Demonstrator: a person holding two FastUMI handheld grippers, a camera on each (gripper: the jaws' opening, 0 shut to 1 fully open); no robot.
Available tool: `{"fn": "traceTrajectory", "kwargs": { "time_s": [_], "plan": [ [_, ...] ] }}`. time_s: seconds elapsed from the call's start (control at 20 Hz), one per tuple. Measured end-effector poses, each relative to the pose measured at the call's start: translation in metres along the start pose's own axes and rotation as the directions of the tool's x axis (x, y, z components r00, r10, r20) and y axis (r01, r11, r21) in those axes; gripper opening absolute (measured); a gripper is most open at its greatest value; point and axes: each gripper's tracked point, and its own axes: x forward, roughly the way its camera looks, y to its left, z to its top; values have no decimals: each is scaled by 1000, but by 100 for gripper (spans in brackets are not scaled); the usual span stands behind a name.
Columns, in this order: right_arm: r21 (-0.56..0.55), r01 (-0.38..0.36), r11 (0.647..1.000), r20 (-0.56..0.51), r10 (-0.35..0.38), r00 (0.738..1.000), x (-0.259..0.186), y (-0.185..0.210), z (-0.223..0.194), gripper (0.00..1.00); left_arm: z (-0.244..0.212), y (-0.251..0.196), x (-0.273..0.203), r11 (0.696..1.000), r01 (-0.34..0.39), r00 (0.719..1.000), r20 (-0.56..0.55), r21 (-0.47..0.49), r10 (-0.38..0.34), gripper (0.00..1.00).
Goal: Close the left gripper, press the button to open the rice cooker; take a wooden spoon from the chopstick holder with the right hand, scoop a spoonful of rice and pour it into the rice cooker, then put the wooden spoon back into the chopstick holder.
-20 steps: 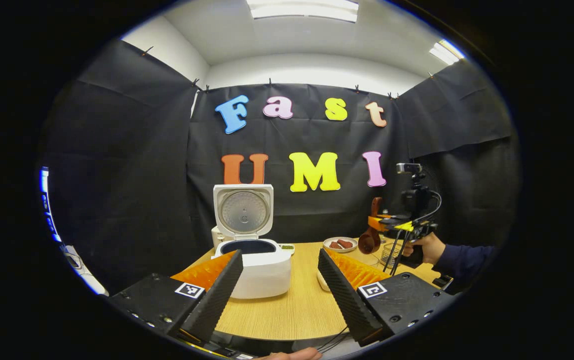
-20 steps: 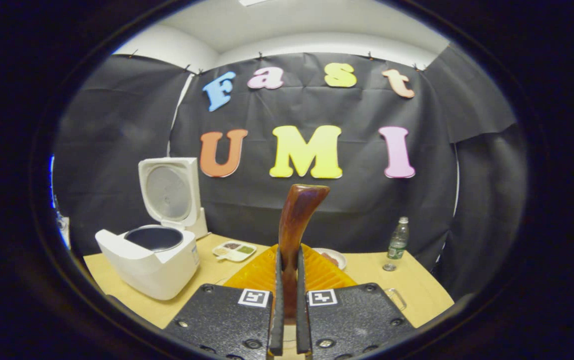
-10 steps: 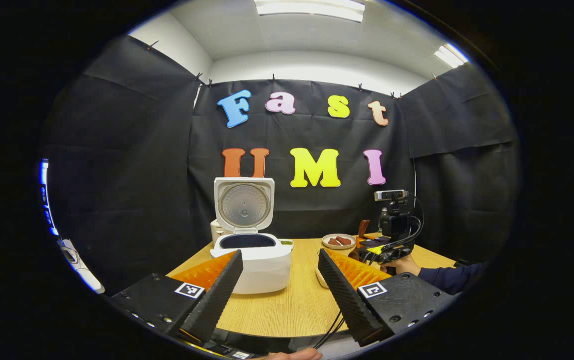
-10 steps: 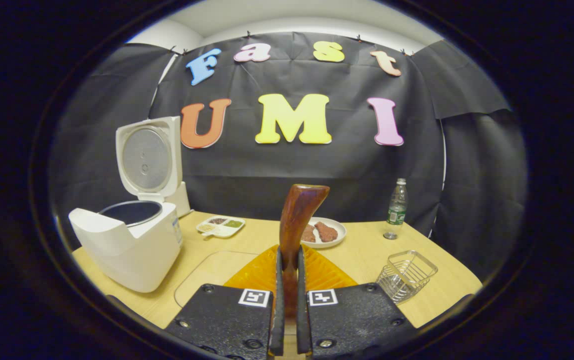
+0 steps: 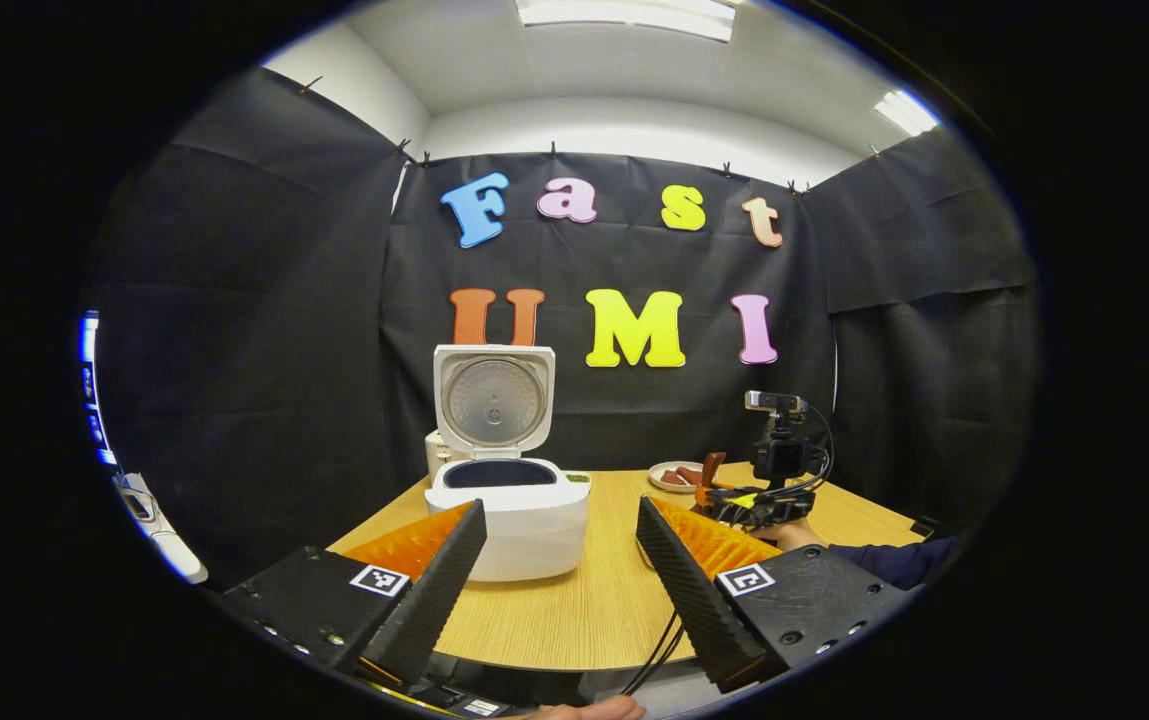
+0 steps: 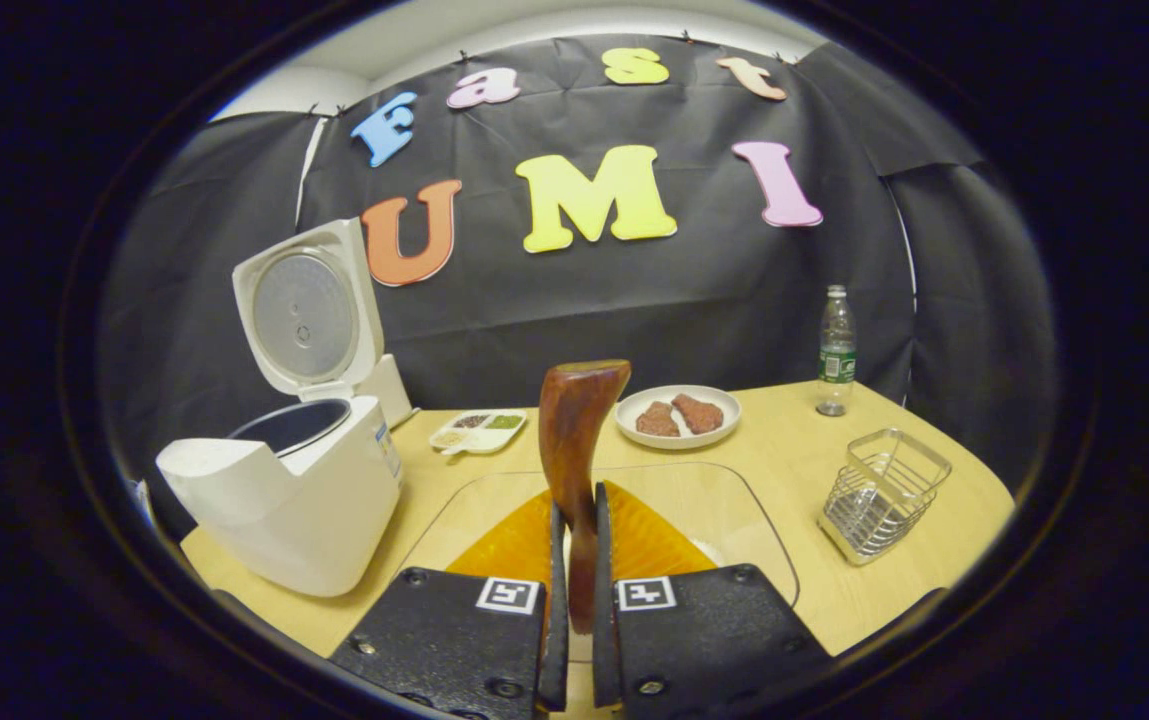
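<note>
The white rice cooker (image 5: 506, 520) (image 6: 284, 510) stands on the wooden table (image 5: 594, 610) with its lid (image 6: 306, 312) raised upright and the dark inner pot showing. My right gripper (image 6: 574, 545) is shut on the brown wooden spoon (image 6: 574, 440); the handle sticks up between the fingers and the bowl end is hidden below. It hovers low over a clear container (image 6: 744, 500). The wire chopstick holder (image 6: 882, 492) stands to its right. My left gripper (image 5: 559, 575) stands open in front of the cooker, holding nothing. Farther off, the right gripper (image 5: 749, 505) is low at the table.
A plate with meat pieces (image 6: 676, 415), a small divided dish (image 6: 479, 430) and a plastic bottle (image 6: 836, 350) stand along the back of the table. A dark sleeve (image 5: 889, 560) reaches in from the right in the left gripper view.
My right gripper has come down toward the table with the spoon and tilted downward, now over the clear container. The left gripper has barely moved and stays open.
</note>
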Motion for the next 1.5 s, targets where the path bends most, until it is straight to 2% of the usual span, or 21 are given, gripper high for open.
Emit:
{"fn": "traceTrajectory", "kwargs": {
  "time_s": [0.1,0.2,0.4,0.6,0.7,0.85,1.0,1.05,1.1,1.2,1.25,1.3,1.4,1.5],
  "plan": [
    [76,-11,997,10,10,1000,-5,-8,4,15,2,2,-1,1000,-9,1000,1,1,9,96],
    [156,-78,985,32,74,997,-8,-5,10,15,3,2,-2,1000,-15,1000,2,8,15,96],
    [274,-137,952,54,127,990,-14,-10,22,14,-1,-1,1,1000,-15,1000,-9,18,15,96],
    [401,-171,900,80,152,985,-19,-18,35,14,-1,-4,2,1000,-7,1000,-8,26,7,96],
    [478,-182,859,96,155,983,-20,-26,39,15,0,-3,2,999,-9,1000,-3,31,9,96],
    [632,-197,750,108,167,980,-19,-39,39,14,1,-1,2,999,-13,1000,0,30,13,96],
    [762,-210,613,121,184,976,-14,-52,41,14,-2,3,3,999,-22,1000,-1,32,22,96],
    [800,-217,559,128,195,972,-15,-53,41,14,-3,6,4,999,-28,1000,-5,33,28,96],
    [841,-233,489,144,213,966,-16,-55,45,14,-3,9,4,999,-34,999,-8,34,34,96],
    [909,-257,327,184,237,954,-20,-51,55,14,-5,14,4,998,-44,999,-9,33,44,96],
    [923,-263,279,194,254,948,-24,-50,63,14,-4,15,4,998,-46,999,-9,32,46,96],
    [918,-289,271,204,302,931,-31,-39,71,14,-3,18,3,998,-48,999,-9,35,48,96],
    [907,-327,265,230,340,912,-47,-22,88,14,-1,23,2,998,-58,998,-4,39,58,96],
    [904,-335,265,231,357,905,-53,-13,98,14,0,29,4,998,-61,998,-2,33,61,96]
  ]
}}
